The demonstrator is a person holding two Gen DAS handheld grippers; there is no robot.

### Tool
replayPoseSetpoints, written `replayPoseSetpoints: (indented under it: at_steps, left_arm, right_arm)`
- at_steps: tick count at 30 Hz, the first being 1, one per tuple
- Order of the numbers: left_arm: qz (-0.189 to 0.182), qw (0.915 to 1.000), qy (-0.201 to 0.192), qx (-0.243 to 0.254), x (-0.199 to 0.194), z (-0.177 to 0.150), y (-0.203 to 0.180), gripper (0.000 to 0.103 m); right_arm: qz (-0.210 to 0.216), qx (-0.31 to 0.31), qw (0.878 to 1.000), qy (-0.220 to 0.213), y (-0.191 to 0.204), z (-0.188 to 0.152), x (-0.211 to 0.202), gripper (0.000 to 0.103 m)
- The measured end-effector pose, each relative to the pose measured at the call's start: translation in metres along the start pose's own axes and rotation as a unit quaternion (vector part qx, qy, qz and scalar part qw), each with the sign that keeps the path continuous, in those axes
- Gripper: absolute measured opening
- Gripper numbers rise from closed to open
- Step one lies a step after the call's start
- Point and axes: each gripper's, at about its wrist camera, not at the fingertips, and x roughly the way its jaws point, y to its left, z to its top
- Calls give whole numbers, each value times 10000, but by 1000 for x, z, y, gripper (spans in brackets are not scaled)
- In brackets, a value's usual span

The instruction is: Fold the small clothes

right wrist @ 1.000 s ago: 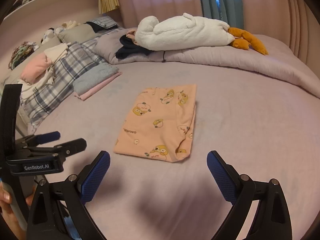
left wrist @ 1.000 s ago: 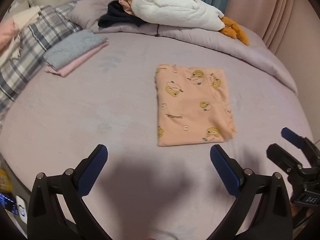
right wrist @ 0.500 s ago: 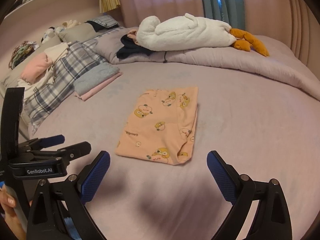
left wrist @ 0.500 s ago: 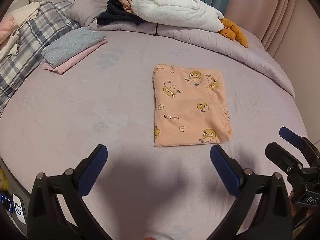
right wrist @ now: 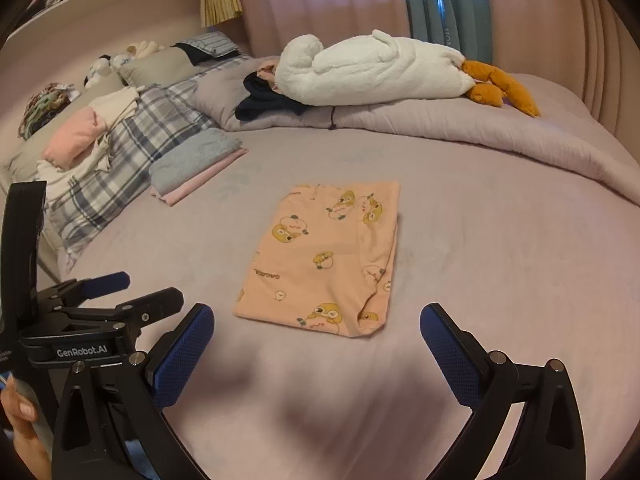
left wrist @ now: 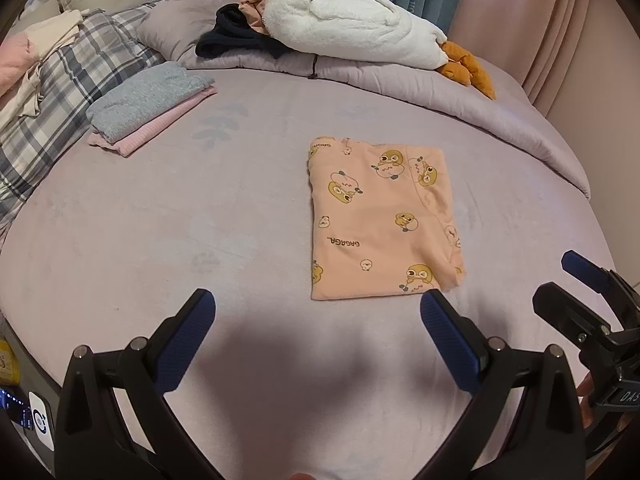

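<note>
A peach cartoon-print garment [left wrist: 380, 224] lies folded flat mid-bed, just ahead of the left gripper [left wrist: 316, 340] and right gripper [right wrist: 316, 344], both w/ jaws wide apart, empty. Looks light, soft, floppy; likely best pinched at 2 near corners.

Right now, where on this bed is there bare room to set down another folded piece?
Bare sheet lies between the peach cartoon-print garment and the grey-and-pink folded stack, and on the garment's other side toward the rolled lilac duvet. It is crowded along the plaid bedding and under the white plush goose.
</note>
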Motion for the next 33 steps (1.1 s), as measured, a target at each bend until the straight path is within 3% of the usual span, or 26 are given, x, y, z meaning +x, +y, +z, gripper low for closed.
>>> replayPoseSetpoints:
  at_steps: [33]
  left_arm:
    - [-42, 10000, 58, -40, 2, 7, 8, 103]
  right_arm:
    - [-13, -7, 10000, 58, 0, 1, 5, 102]
